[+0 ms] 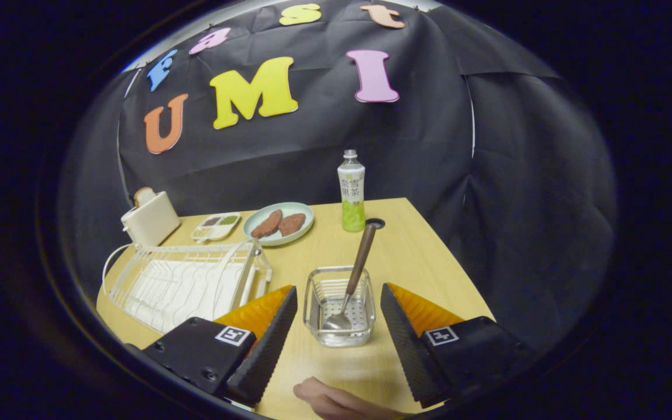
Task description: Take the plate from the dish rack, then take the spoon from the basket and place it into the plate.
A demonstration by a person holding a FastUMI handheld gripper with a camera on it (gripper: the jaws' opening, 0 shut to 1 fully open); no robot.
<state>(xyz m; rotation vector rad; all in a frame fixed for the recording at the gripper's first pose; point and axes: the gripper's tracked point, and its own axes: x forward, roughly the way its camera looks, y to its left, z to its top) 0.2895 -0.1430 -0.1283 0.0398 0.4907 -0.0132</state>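
The claw (pixel 339 303) hovers wide open and empty around the basket (pixel 339 308); the spoon (pixel 352 280) stands bowl-down inside, handle leaning away.

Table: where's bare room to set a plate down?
The table is bare right of the basket and bottle, and between rack and basket. Crowded at the back: toaster, tray, plate. The open hand-held gripper straddles the basket, spoon inside; a hand lies below.
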